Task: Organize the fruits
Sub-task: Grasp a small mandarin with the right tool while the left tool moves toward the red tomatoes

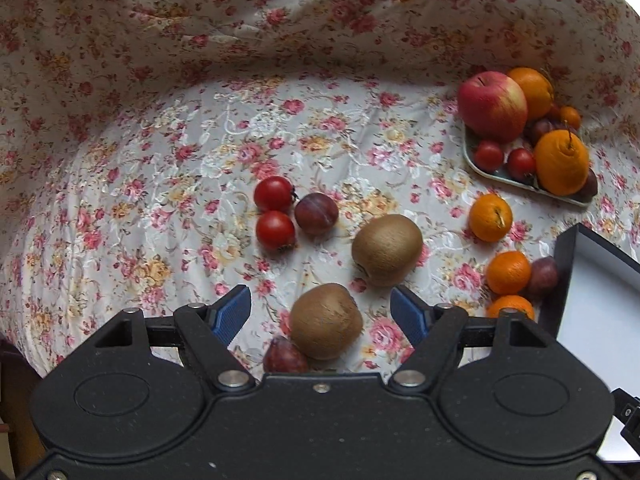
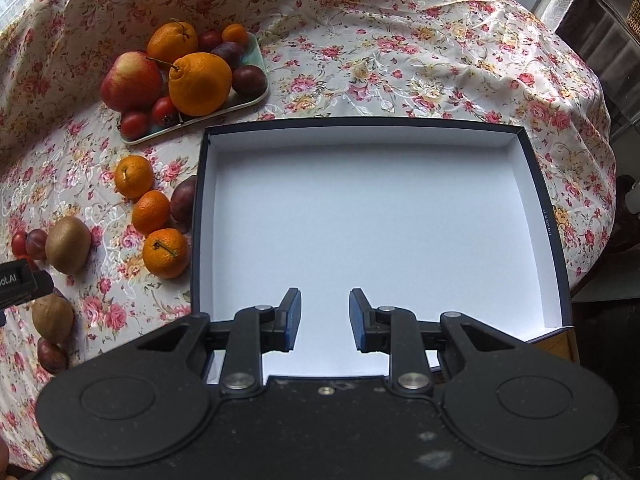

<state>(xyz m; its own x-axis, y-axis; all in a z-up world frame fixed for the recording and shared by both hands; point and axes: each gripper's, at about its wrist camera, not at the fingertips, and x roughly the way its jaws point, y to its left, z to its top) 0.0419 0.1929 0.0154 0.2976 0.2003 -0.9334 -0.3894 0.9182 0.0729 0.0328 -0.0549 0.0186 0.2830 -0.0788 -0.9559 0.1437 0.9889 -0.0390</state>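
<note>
My left gripper (image 1: 320,312) is open above the floral cloth, its jaws straddling a brown kiwi (image 1: 326,321) without touching it. A plum (image 1: 285,356) lies just below that kiwi. A second kiwi (image 1: 387,249), two cherry tomatoes (image 1: 274,216), another plum (image 1: 316,213) and three small oranges (image 1: 490,217) lie loose further out. A green tray (image 1: 520,184) holds an apple (image 1: 492,106), oranges, tomatoes and plums. My right gripper (image 2: 325,316) is open and empty, hovering over the near part of a white-lined, dark-walled box (image 2: 540,216). The left gripper's edge (image 2: 24,284) shows at that view's left.
The table is round and covered by a floral cloth (image 2: 400,60) that drops off at the right. Dark furniture (image 2: 612,40) and a window stand beyond it. Loose oranges (image 2: 166,252) and a plum (image 2: 183,199) lie against the box's left wall.
</note>
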